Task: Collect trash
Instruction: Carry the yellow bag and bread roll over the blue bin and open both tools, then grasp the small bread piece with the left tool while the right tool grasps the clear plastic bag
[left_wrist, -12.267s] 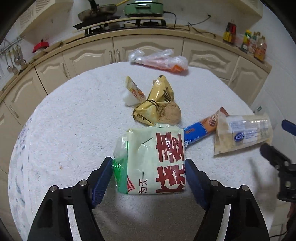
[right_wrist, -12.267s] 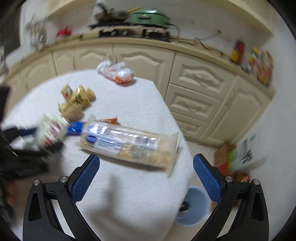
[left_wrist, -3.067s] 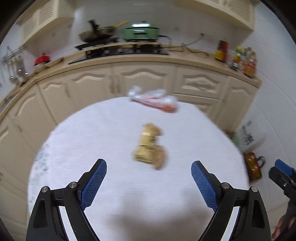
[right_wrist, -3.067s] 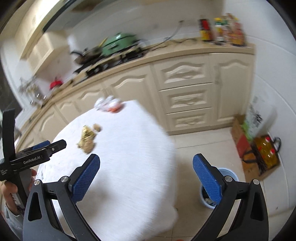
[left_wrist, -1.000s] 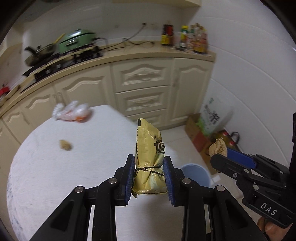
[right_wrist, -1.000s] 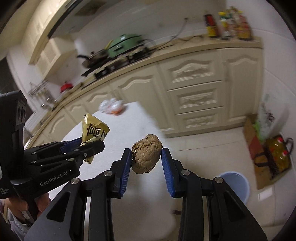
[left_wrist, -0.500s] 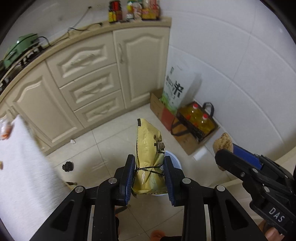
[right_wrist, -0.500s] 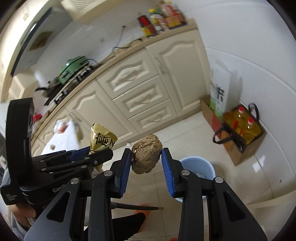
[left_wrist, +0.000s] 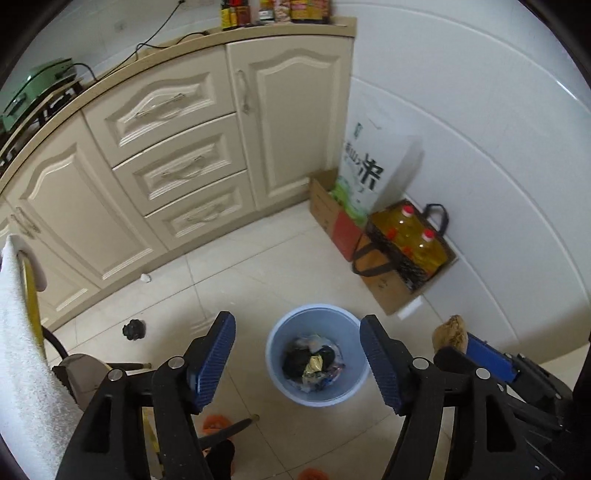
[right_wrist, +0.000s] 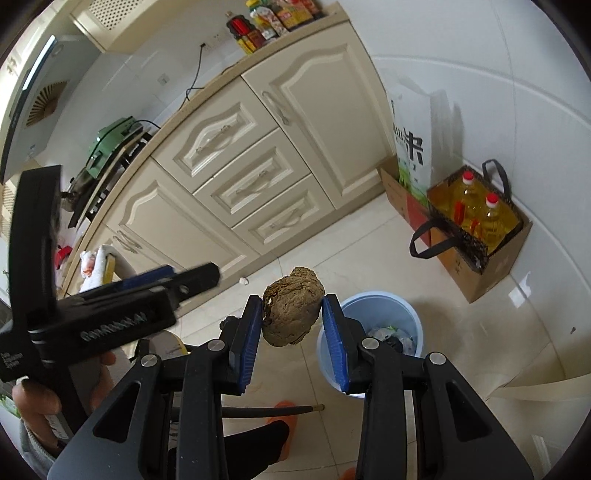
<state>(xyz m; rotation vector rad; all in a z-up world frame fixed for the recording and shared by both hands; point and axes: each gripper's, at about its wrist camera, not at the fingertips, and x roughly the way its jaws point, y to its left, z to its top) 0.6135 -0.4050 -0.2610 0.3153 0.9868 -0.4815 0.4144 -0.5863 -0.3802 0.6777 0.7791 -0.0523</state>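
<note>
A light blue trash bin (left_wrist: 275, 363) stands on the tiled floor and holds several pieces of trash, among them a yellow wrapper (left_wrist: 312, 367). My left gripper (left_wrist: 297, 360) is open and empty right above the bin. My right gripper (right_wrist: 293, 325) is shut on a brown crumpled lump (right_wrist: 291, 306) and holds it up beside the bin (right_wrist: 404, 310). The lump also shows in the left wrist view (left_wrist: 448, 332), to the right of the bin.
Cream cabinets (left_wrist: 177, 162) run along the back. A cardboard box with oil bottles (left_wrist: 406, 243) and a rice bag (left_wrist: 364, 173) stand by the white wall. The towel-covered table edge (left_wrist: 18, 332) is at the left. A person's foot in an orange slipper (right_wrist: 284, 417) is below.
My left gripper has opened and the yellow wrapper has dropped into the bin. The right gripper still holds the brown lump and has come a little closer to the bin.
</note>
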